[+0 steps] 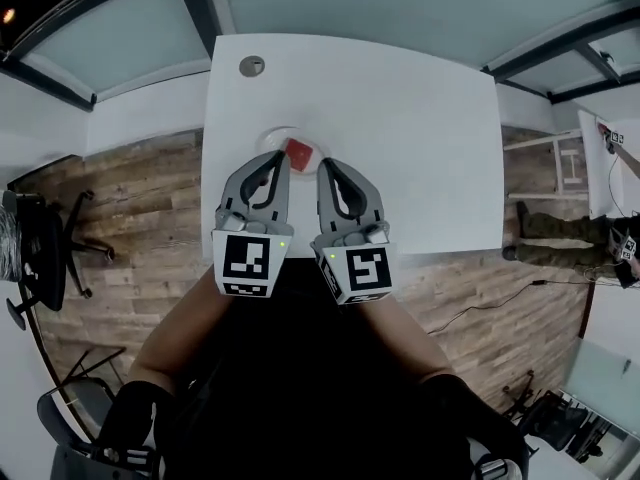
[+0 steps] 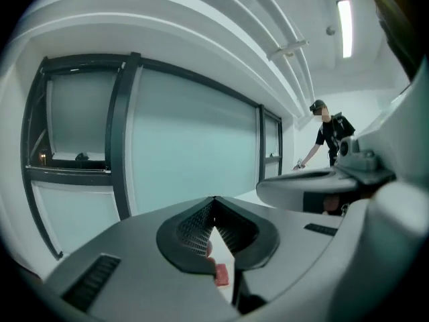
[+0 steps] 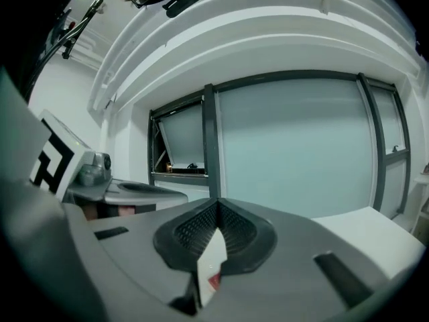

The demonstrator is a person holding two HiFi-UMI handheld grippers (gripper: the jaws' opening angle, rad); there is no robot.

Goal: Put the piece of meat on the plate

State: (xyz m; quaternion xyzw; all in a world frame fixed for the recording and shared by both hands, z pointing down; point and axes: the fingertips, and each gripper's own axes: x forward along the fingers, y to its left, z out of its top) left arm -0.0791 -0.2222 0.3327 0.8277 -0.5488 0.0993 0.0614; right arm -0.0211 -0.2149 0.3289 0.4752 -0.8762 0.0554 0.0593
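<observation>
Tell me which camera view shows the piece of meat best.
The head view: the piece of meat shows clearly on the plate, seen from above. The left gripper view and the right gripper view catch only a red sliver low in frame.

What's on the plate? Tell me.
Red meat lies on the plate. The plate's near side is hidden behind the left gripper and right gripper.

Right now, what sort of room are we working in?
Probably an office or lab room: a plain white table, frosted glass walls in dark frames, and a wheeled office chair on a wood-look floor.
</observation>
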